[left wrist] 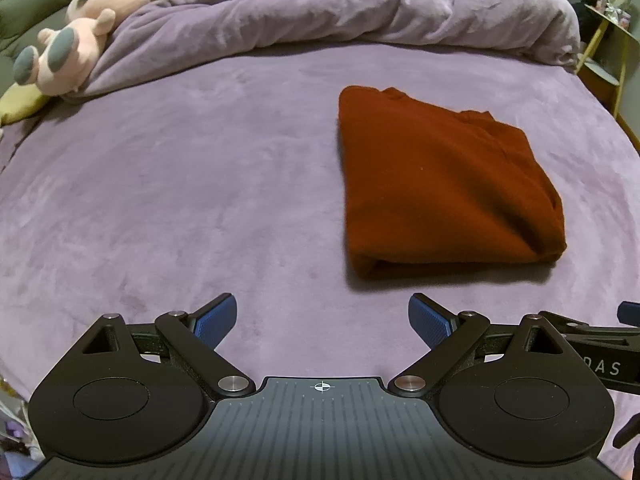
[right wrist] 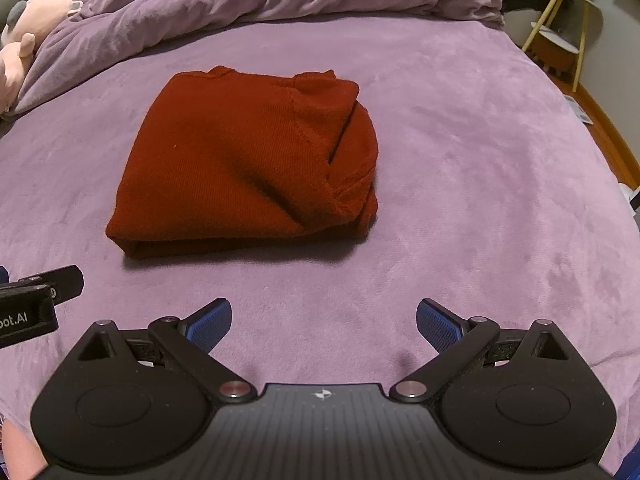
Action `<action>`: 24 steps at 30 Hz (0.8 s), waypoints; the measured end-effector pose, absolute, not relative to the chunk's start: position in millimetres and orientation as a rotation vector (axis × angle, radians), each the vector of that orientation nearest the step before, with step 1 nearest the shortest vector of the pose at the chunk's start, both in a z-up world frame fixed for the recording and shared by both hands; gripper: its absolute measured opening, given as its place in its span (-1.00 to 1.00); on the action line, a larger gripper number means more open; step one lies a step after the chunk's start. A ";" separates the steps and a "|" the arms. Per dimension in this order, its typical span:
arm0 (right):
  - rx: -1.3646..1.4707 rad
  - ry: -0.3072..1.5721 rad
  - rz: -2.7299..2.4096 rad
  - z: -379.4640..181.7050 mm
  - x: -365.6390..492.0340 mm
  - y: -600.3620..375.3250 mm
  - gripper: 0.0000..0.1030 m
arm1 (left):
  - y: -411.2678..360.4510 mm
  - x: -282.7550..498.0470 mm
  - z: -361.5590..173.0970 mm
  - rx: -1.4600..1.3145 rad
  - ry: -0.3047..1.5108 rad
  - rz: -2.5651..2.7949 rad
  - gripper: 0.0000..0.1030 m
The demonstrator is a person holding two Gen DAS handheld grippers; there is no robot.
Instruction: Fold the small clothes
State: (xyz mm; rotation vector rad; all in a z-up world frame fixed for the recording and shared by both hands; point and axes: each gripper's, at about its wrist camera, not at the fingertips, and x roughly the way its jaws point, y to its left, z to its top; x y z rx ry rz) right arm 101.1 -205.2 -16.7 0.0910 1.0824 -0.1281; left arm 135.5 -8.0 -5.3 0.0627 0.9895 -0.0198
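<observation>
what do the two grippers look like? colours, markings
Both match: the left gripper and right gripper have black linkage arms with silver pivot pins, round black discs, blue textured pads and a ribbed dark body with a small crosshair mark. White lettering runs along their sides. No cables visible.

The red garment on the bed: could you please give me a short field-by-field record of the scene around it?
garment: red garment, folded into a compact rectangle, lying flat
surface: purple bed cover
left claw: left claw, open, empty, over the cover short of the garment's near edge
right claw: right claw, open, empty, also short of the near edge
contact: neither claw touches the garment
far end of bed: bunched purple duvet
beside duvet: pink plush toy, at far left
off the bed: yellow-legged side table, far right
</observation>
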 end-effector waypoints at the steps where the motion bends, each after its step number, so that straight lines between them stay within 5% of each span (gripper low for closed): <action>1: 0.089 1.081 -0.127 -16.5 101.0 -204.7 0.92 | -7.9 135.4 -5.3 0.063 0.989 -0.020 0.87; 24: 0.097 1.080 -0.132 -16.8 100.9 -206.5 0.92 | -8.6 135.1 -3.8 0.070 0.992 -0.030 0.87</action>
